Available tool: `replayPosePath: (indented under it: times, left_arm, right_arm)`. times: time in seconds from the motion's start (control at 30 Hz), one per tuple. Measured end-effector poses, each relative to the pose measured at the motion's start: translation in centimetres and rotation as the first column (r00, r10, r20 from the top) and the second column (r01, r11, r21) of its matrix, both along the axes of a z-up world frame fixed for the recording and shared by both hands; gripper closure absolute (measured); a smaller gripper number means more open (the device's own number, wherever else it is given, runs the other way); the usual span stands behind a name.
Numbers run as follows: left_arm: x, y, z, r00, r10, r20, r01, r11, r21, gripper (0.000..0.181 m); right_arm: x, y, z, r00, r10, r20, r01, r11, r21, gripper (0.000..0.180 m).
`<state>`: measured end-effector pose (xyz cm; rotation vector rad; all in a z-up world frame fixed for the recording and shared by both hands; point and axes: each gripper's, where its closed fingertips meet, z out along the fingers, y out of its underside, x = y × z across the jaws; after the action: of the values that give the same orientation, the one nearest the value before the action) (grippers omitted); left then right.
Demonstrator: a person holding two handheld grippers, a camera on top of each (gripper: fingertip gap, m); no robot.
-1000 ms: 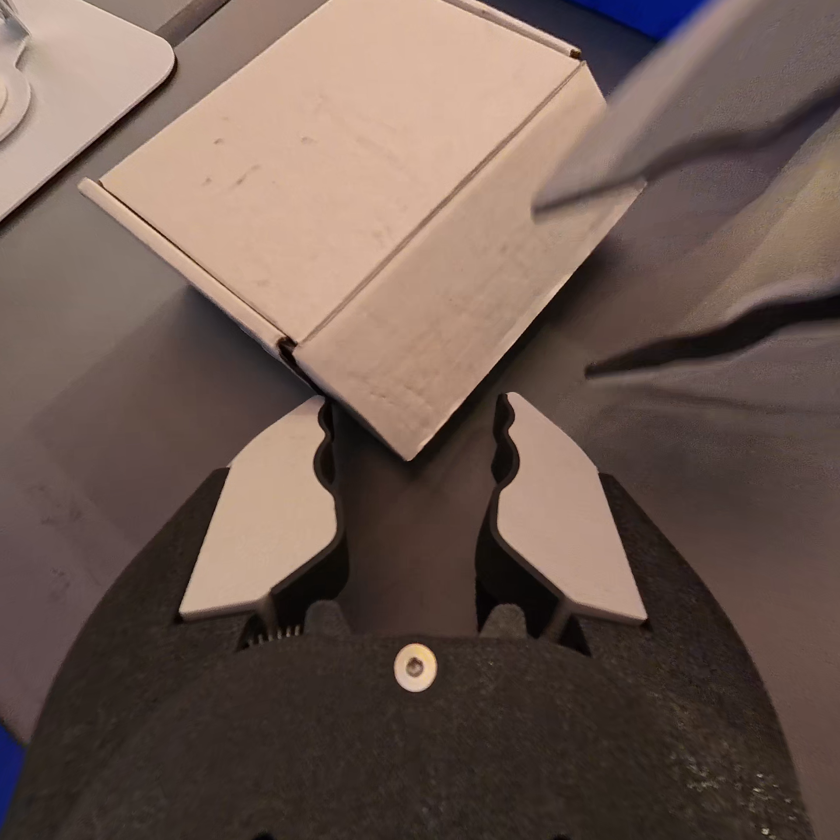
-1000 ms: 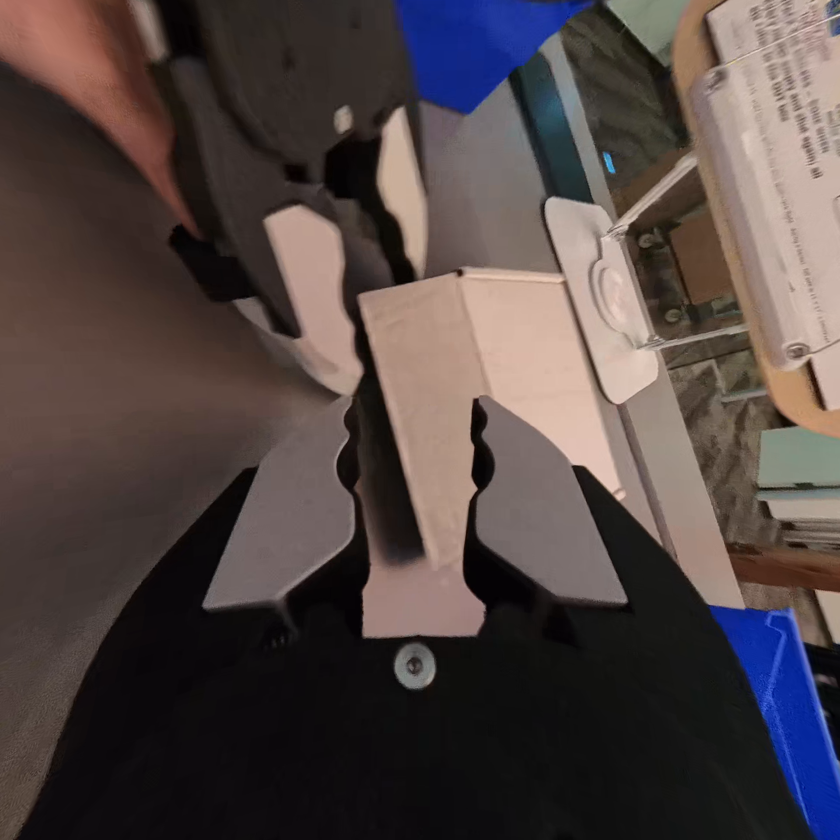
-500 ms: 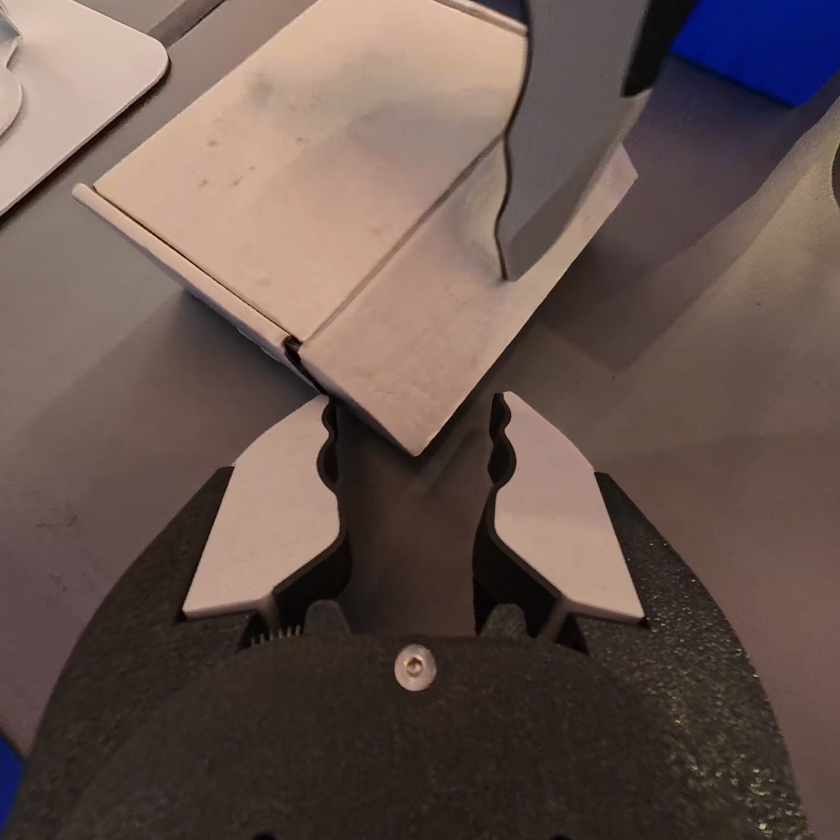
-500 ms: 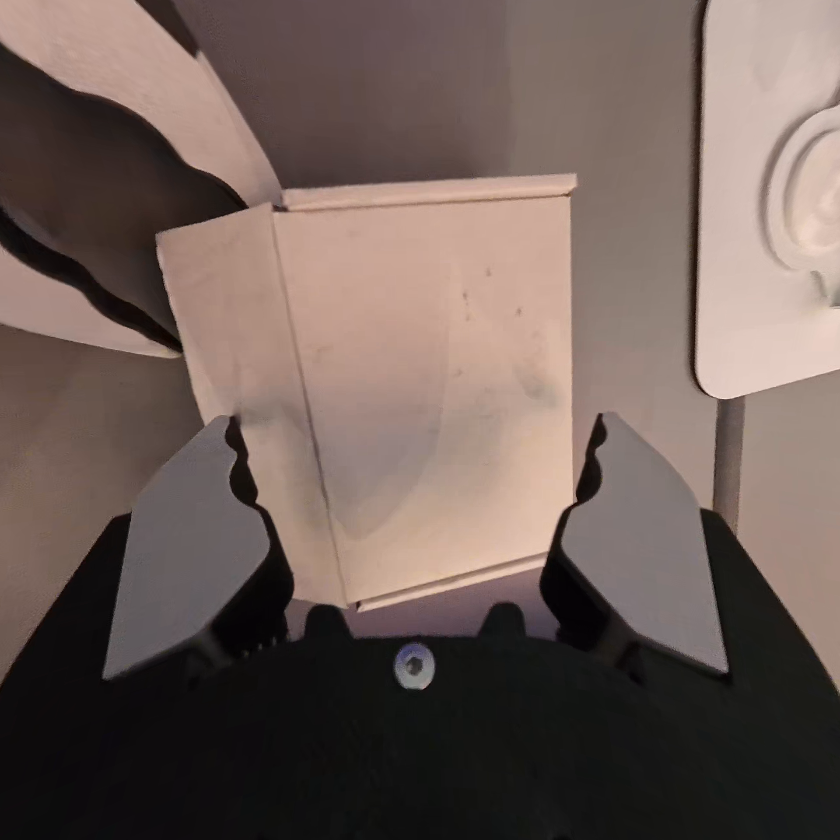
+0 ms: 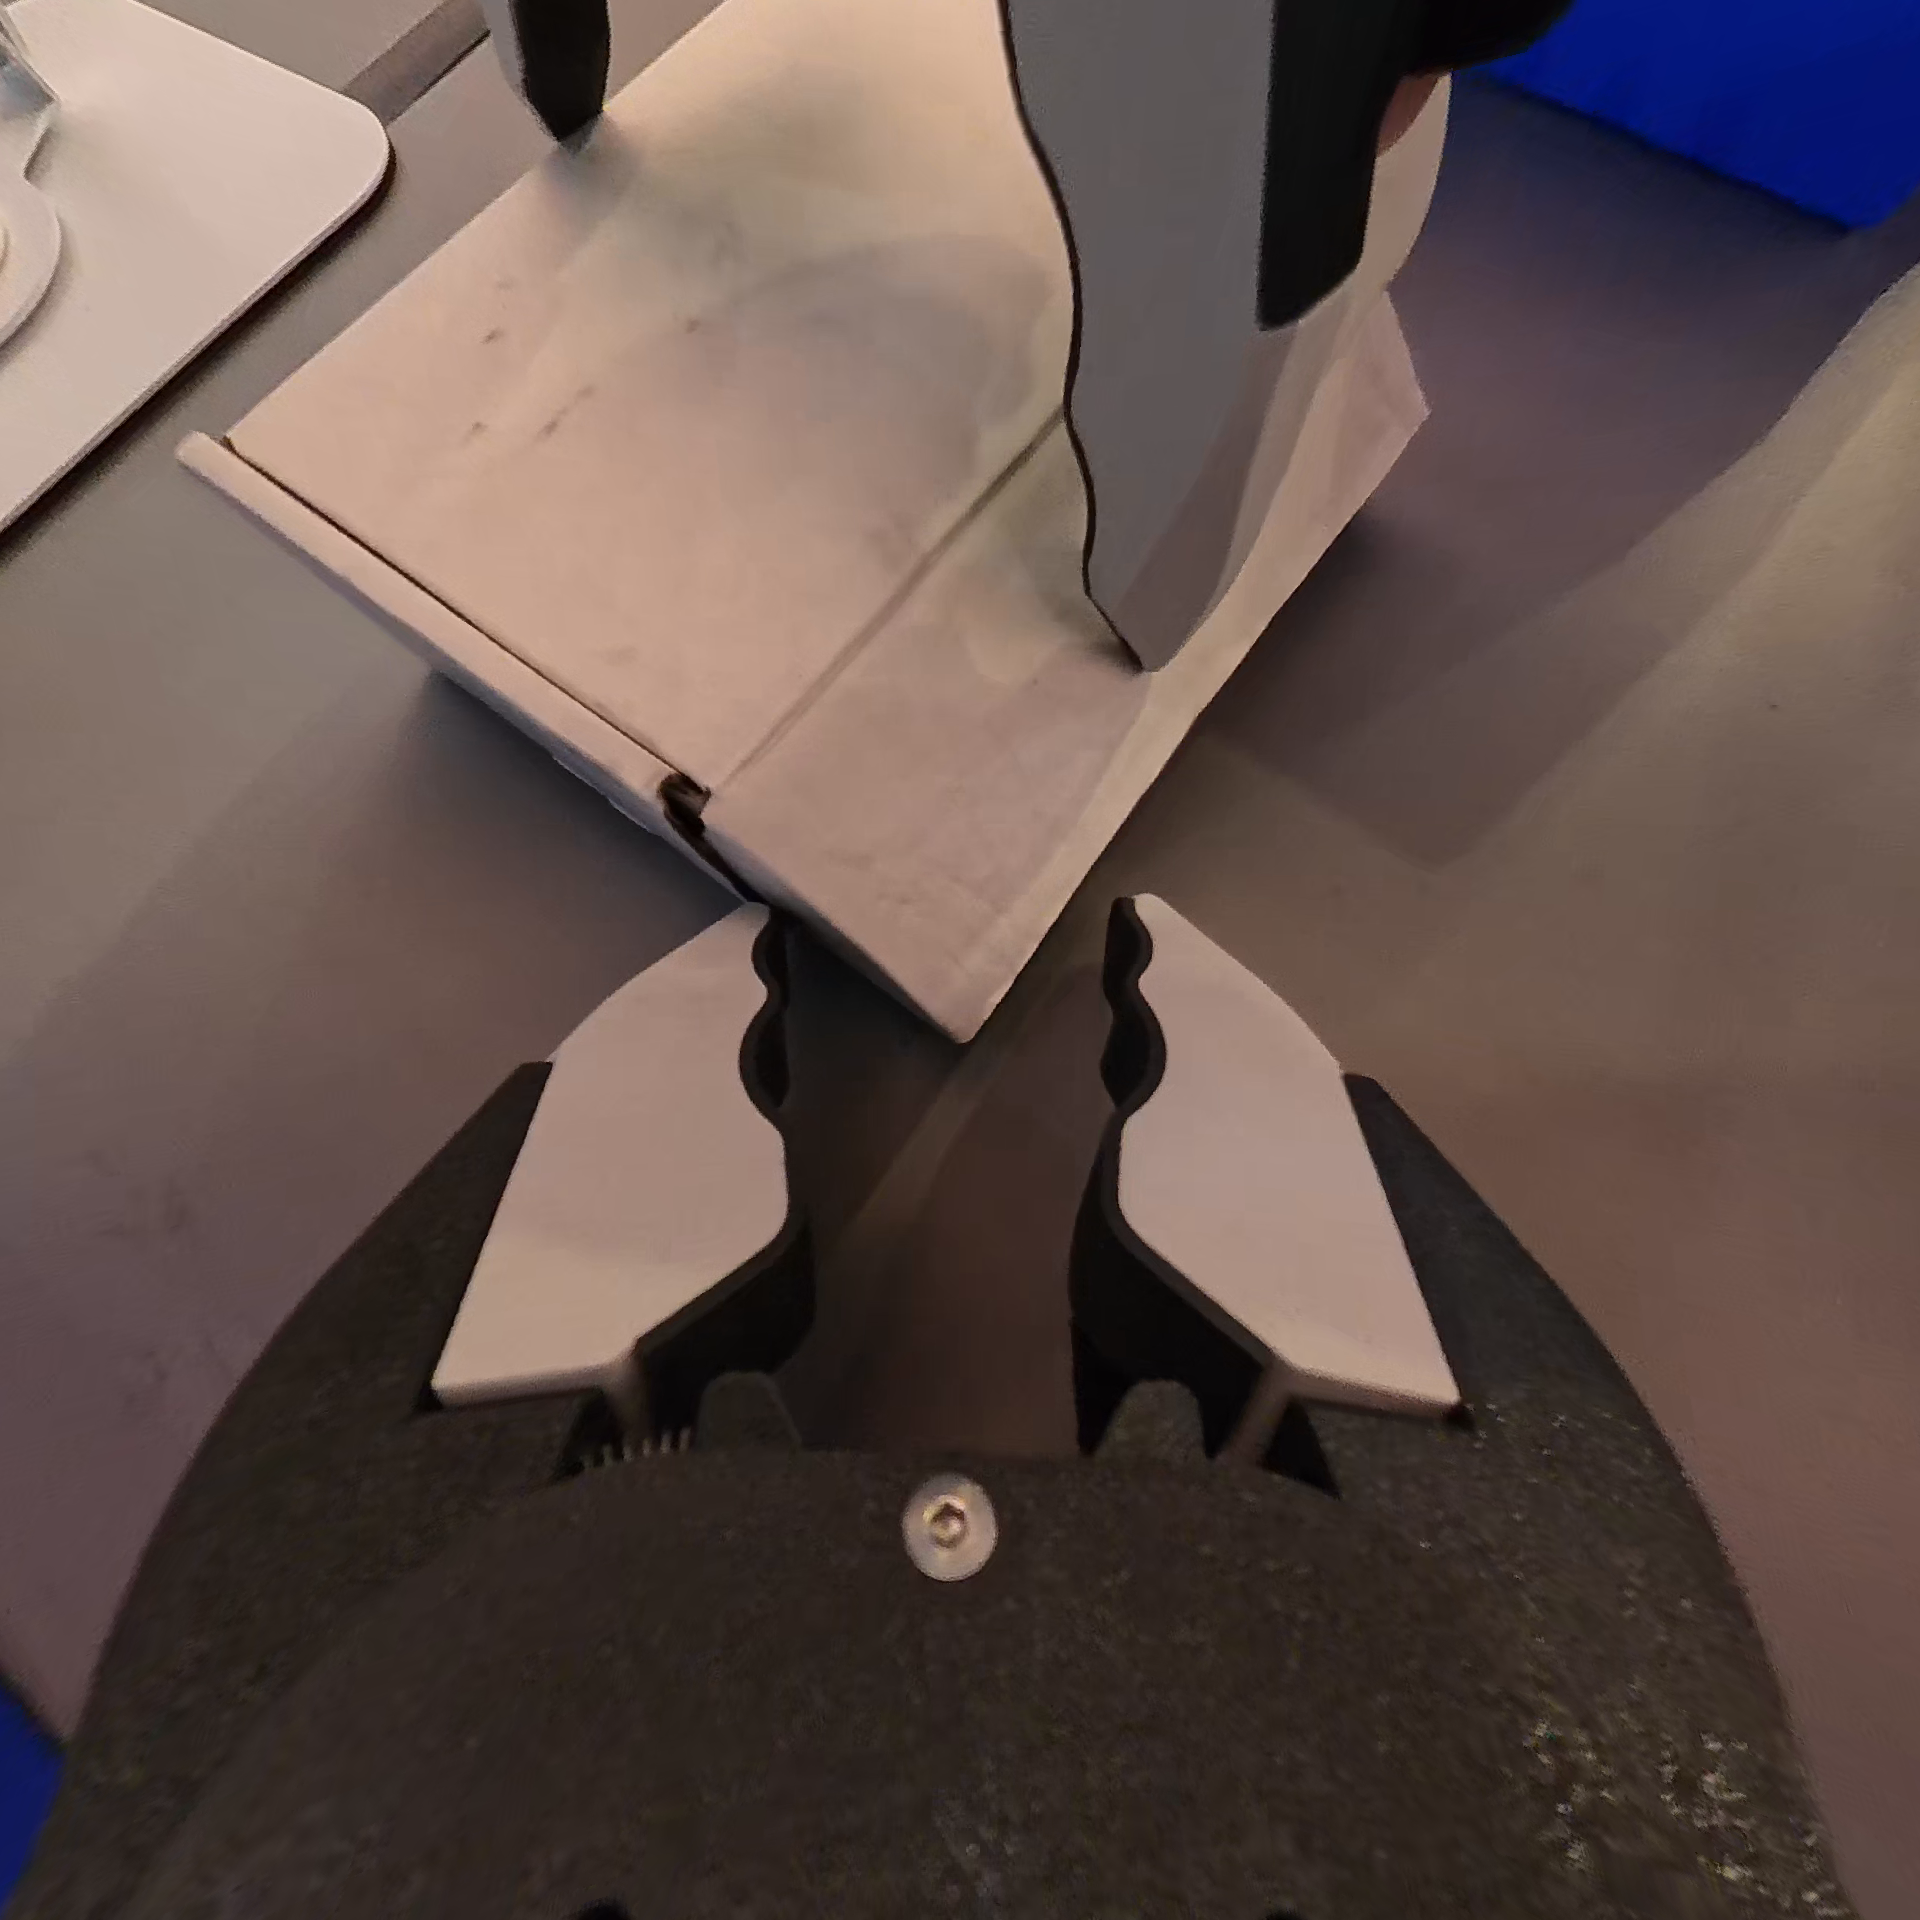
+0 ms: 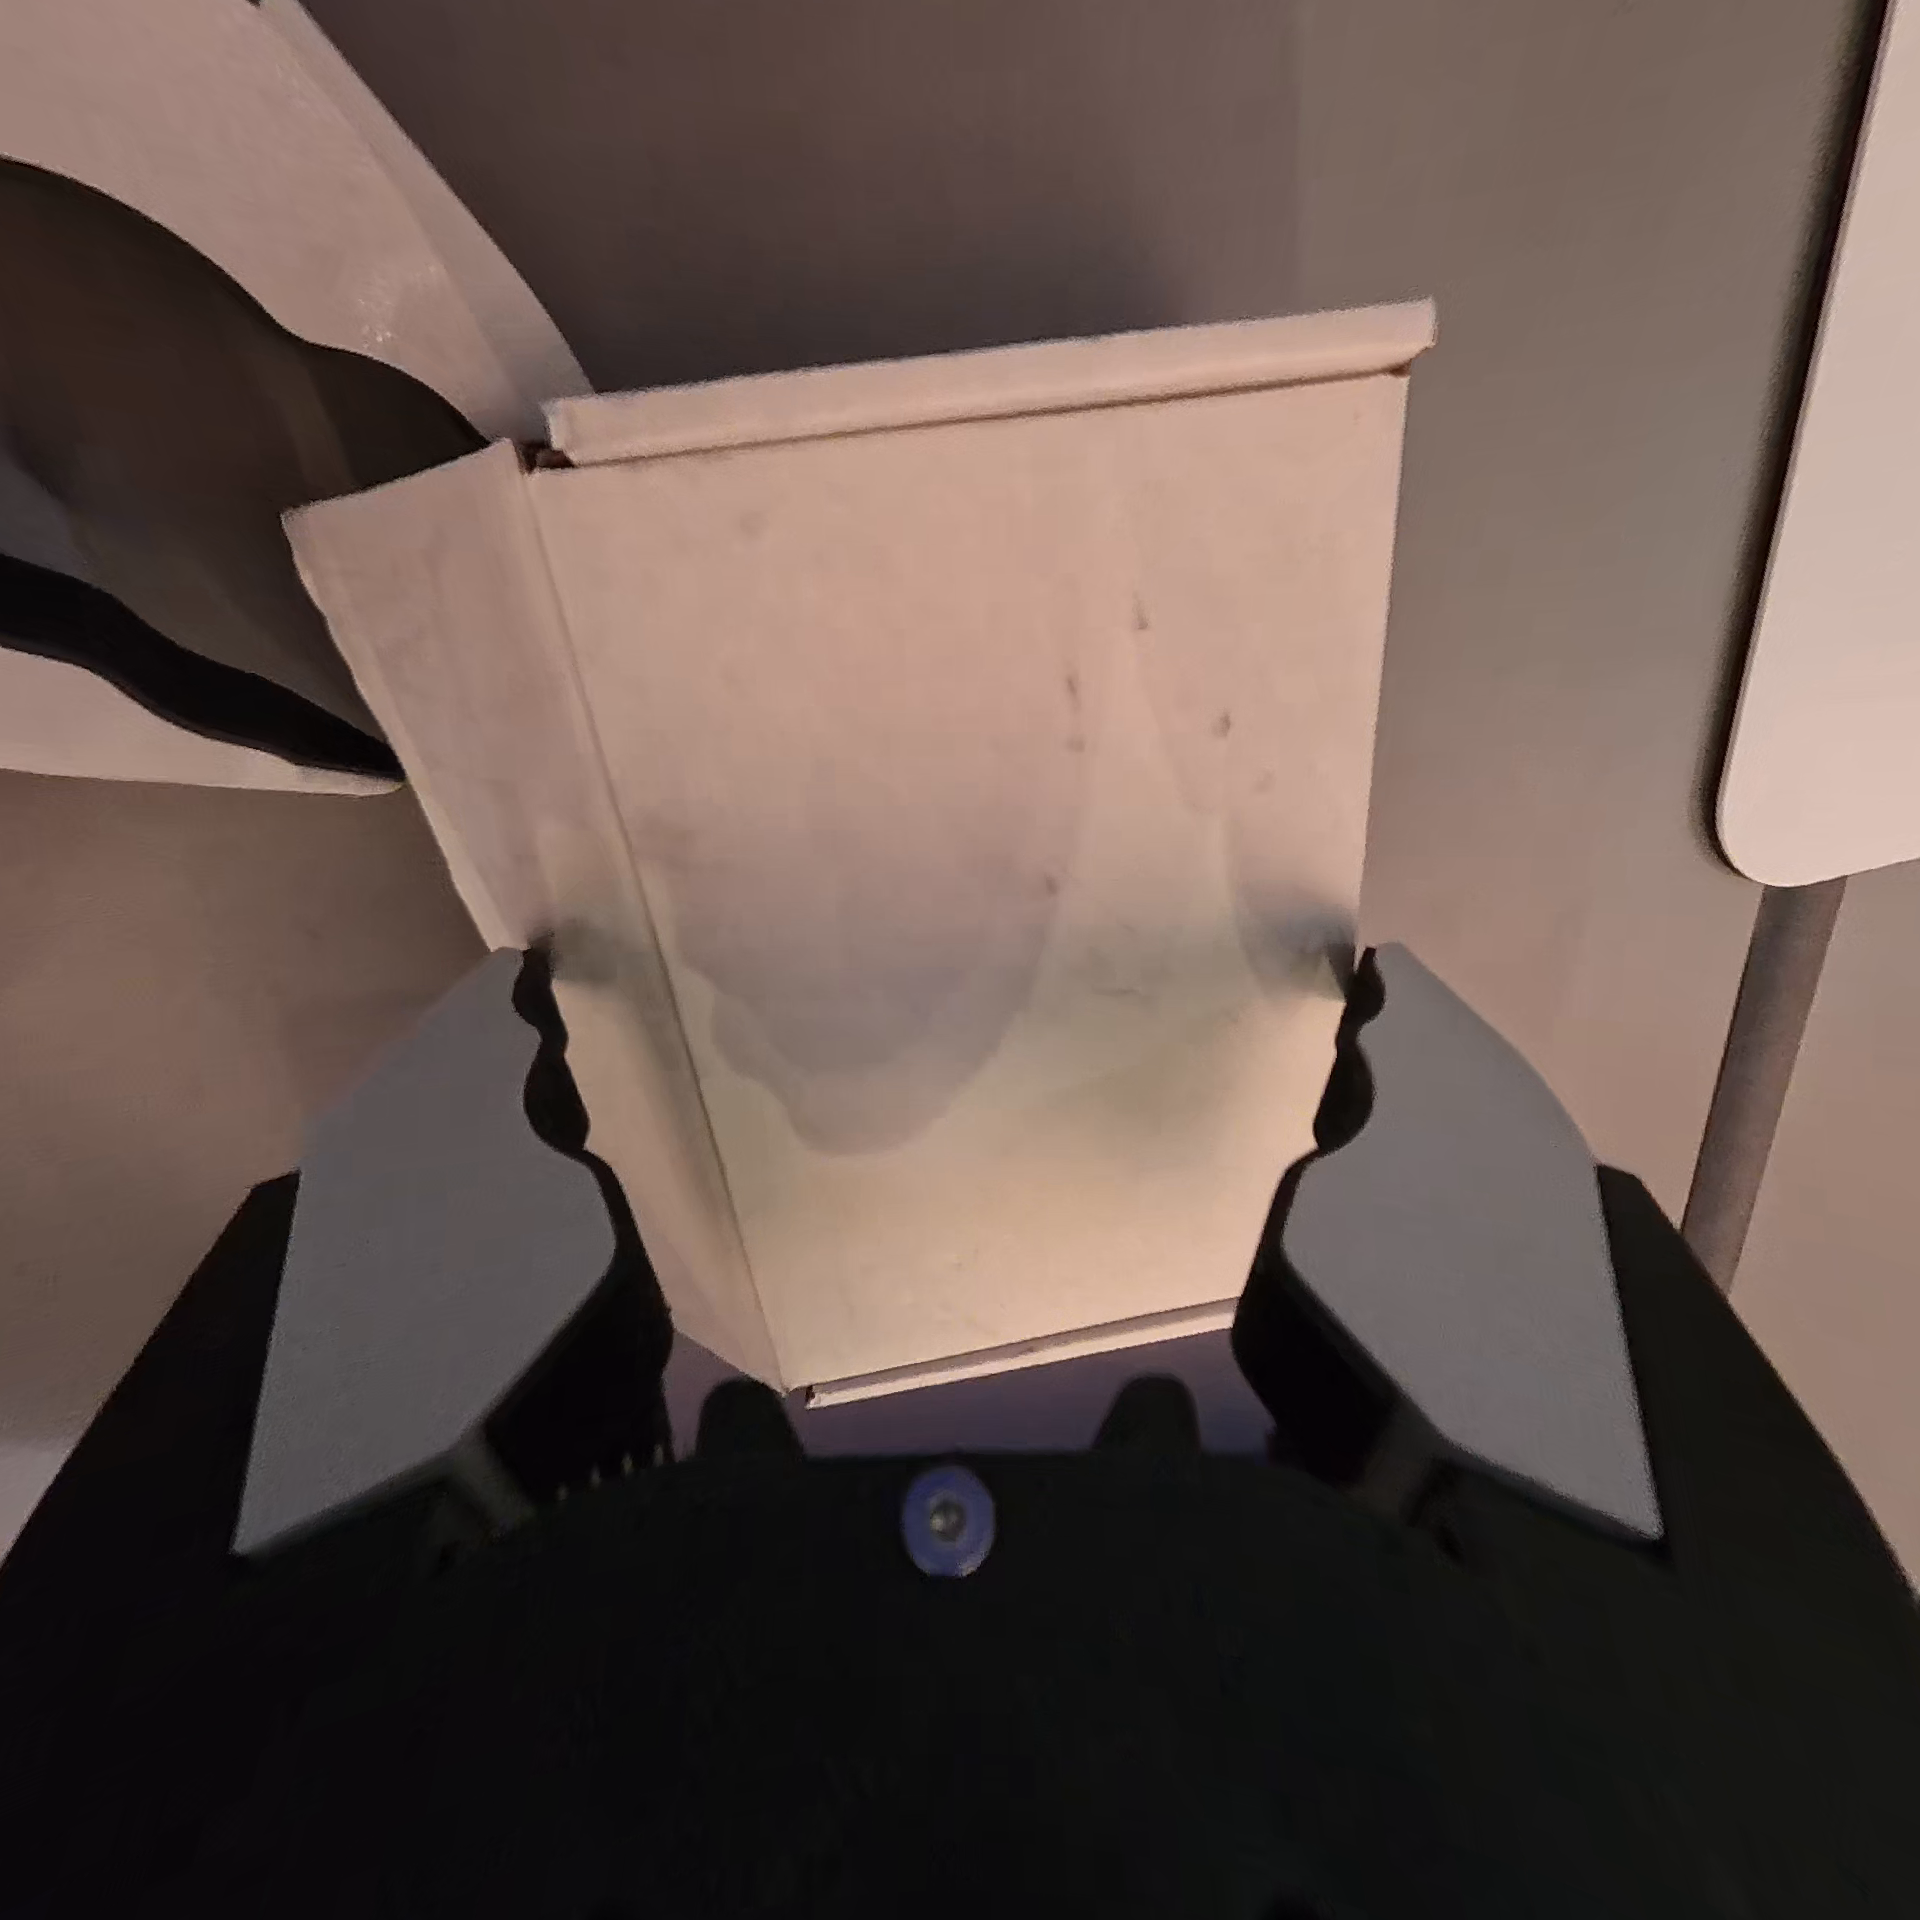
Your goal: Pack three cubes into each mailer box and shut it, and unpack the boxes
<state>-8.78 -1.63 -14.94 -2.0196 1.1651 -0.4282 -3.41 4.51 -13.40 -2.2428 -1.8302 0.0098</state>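
A shut white mailer box (image 5: 665,488) lies on the dark grey table (image 5: 260,987). No cubes show. My left gripper (image 5: 951,930) is open and empty, low over the table, with the box's near corner pointing between its fingertips. My right gripper (image 6: 945,966) is open and comes down from above. Its fingers straddle the box (image 6: 966,790) across its width, one at the front wall and one at the back edge, close against both sides. One right finger (image 5: 1153,416) stands in front of the box's front wall in the left wrist view. The left gripper's fingers (image 6: 208,312) show at the upper left of the right wrist view.
A white flat stand base (image 5: 156,260) lies on the table just behind and to the left of the box; it also shows at the right edge of the right wrist view (image 6: 1829,520). A blue object (image 5: 1714,94) sits at the far right.
My right gripper has swung over the box, turned to look down on it, and come lower, so its open fingers now straddle it. The box and my left gripper have hardly moved.
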Motion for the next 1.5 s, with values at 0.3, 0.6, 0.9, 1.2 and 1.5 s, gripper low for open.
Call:
replayPosePath:
  times: [0.3,0.6,0.9,1.2,1.5]
  left_arm:
    - [-0.2,0.4,0.1,1.000,0.010,-0.021,-0.009,1.000,0.030,0.132]
    - [-0.3,0.6,0.1,1.000,-0.020,0.005,0.020,1.000,-0.001,0.134]
    - [-0.4,0.3,0.0,1.000,0.002,0.026,-0.001,0.999,-0.038,0.138]
    - [-2.1,0.6,0.6,0.996,0.087,0.022,-0.085,0.995,-0.061,0.141]
    - [-4.6,0.0,2.1,0.967,0.237,-0.095,-0.223,0.965,0.141,0.126]
  right_arm:
    - [0.0,0.0,0.0,1.000,-0.010,0.007,0.010,1.000,-0.015,0.040]
    - [0.1,-0.1,-0.1,1.000,-0.006,0.012,0.006,1.000,-0.011,0.039]
    - [0.2,-0.1,-0.2,1.000,0.001,0.002,-0.001,1.000,0.007,0.038]
    - [0.0,-0.1,-0.1,0.995,-0.098,-0.001,0.098,0.995,0.002,0.040]
    - [-0.6,-0.2,0.4,0.840,-0.539,-0.065,0.538,0.842,-0.032,0.044]
